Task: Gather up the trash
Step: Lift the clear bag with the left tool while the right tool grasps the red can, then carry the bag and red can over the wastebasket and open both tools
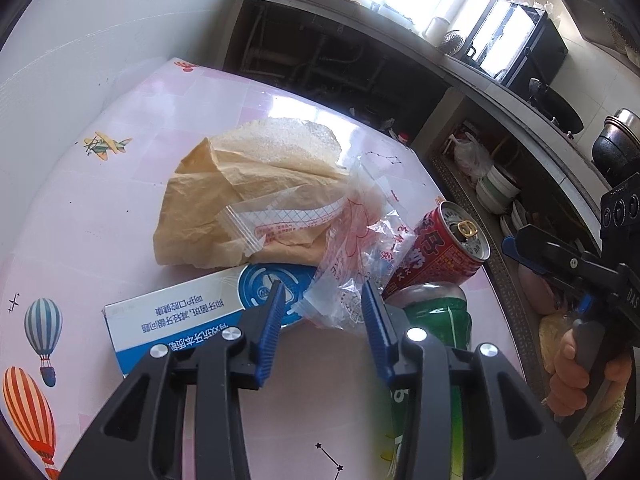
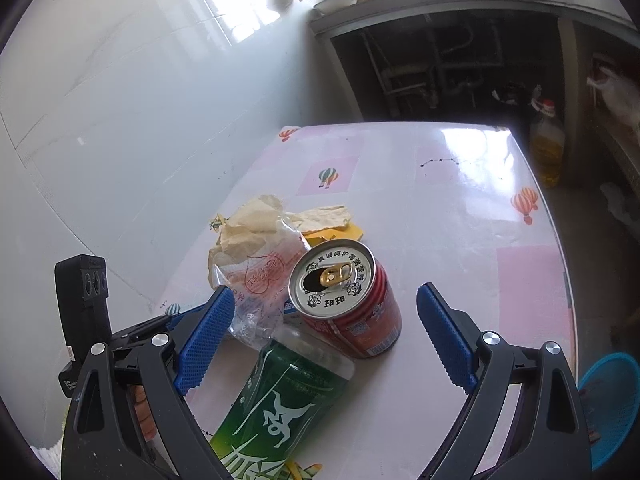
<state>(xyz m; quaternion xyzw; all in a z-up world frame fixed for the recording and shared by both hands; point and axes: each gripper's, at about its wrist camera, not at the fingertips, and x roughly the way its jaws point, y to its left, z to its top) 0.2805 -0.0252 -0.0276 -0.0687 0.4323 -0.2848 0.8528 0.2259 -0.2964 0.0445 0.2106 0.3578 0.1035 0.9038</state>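
Observation:
A heap of trash lies on the pink table [image 1: 80, 208]: crumpled tan paper [image 1: 248, 184], a clear plastic bag with red print [image 1: 352, 240], a white-and-blue toothpaste box [image 1: 180, 320], an upright opened red can [image 1: 444, 248] and a green can [image 1: 436, 312] on its side. My left gripper [image 1: 323, 292] is open, its blue pads on either side of the bag's lower end without pressing it. My right gripper [image 2: 325, 292] stands wide open, with the red can [image 2: 352, 312] just beyond its fingers and the green can [image 2: 288, 392] lying between them.
A white wall [image 2: 140, 120] runs along the table's left side. Dark counter shelves [image 1: 320, 52] with bowls and pots stand behind and to the right. An oil bottle [image 2: 548, 152] stands on the floor beyond the table. A blue basket [image 2: 612, 404] sits at lower right. A hand [image 1: 580, 368] holds the right gripper's handle.

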